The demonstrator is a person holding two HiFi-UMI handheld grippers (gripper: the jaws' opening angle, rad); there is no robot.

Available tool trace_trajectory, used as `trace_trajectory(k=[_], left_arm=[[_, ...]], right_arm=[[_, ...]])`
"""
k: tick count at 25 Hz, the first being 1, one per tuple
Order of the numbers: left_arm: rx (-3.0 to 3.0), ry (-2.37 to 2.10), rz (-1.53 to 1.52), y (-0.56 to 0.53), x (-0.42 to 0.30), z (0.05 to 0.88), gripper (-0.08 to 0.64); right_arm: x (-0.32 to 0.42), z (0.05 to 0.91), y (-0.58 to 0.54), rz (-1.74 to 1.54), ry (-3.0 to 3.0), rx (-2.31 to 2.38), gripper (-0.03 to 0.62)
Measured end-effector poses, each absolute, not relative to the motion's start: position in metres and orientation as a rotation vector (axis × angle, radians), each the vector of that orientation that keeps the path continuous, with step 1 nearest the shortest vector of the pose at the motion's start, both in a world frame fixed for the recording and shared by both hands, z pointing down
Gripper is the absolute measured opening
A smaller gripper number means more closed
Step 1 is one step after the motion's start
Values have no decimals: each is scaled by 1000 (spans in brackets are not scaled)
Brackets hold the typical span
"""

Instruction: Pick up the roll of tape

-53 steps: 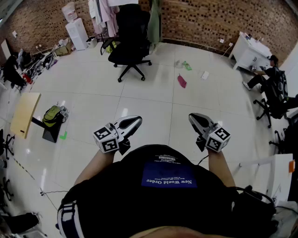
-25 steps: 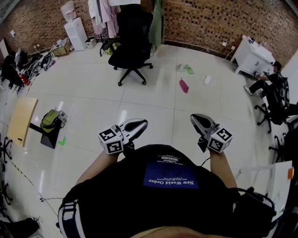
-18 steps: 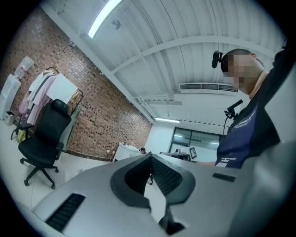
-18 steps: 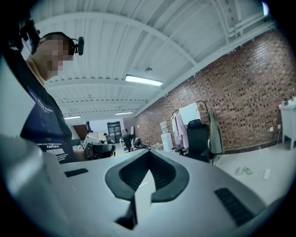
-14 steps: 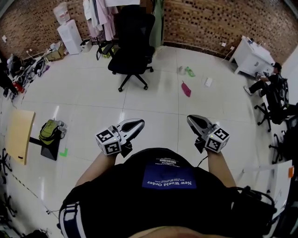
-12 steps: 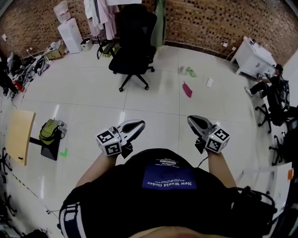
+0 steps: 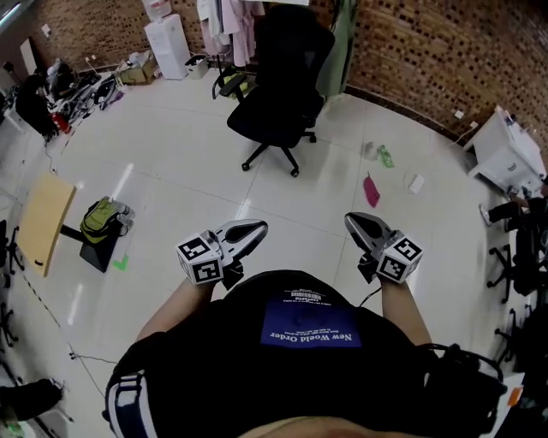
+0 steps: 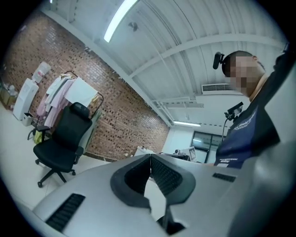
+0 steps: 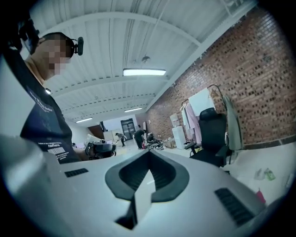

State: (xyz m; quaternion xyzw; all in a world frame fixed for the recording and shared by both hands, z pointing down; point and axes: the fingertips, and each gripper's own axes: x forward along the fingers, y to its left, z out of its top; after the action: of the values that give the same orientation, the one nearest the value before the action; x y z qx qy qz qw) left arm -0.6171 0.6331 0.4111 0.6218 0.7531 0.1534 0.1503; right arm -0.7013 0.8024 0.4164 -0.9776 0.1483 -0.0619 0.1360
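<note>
Pointing out over the white tiled floor, both grippers sit in the lower middle of the head view, just ahead of the person's dark shirt. The left gripper is at centre left, its marker cube turned toward the camera. In its own view the left gripper has its jaws pressed together at the tips, with nothing between the ribbed pads. The right gripper sits at centre right, with its cube below it. In its own view the right gripper is likewise closed tip to tip and empty.

A black office chair stands in the upper middle of the head view, well apart from both grippers. It also appears at the left of the left gripper view and at the right of the right gripper view. Clothes hang at the top edge beside it, and a brick wall fills the upper right. At the left edge a tan board lies near a green backpack. A pink scrap lies on the floor right of centre, above the right gripper. White furniture stands at the right edge.

No view lets me make out where the roll of tape is.
</note>
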Motion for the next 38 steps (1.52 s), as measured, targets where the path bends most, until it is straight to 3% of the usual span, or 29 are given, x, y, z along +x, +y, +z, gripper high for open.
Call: trace_trajectory(k=[11, 18, 29, 38], left_arm=[[1993, 1871, 391, 715, -531, 404, 6], [2044, 1752, 373, 686, -440, 413, 6], [2100, 1767, 305, 615, -235, 382, 6], [2194, 1576, 283, 559, -149, 384, 6]], right_arm=[[-563, 411, 895, -250, 866, -2802, -14], [-454, 419, 861, -299, 1021, -2752, -12], [-242, 377, 789, -213, 1077, -2750, -12], [-132, 373, 738, -223, 1276, -2606, 3]])
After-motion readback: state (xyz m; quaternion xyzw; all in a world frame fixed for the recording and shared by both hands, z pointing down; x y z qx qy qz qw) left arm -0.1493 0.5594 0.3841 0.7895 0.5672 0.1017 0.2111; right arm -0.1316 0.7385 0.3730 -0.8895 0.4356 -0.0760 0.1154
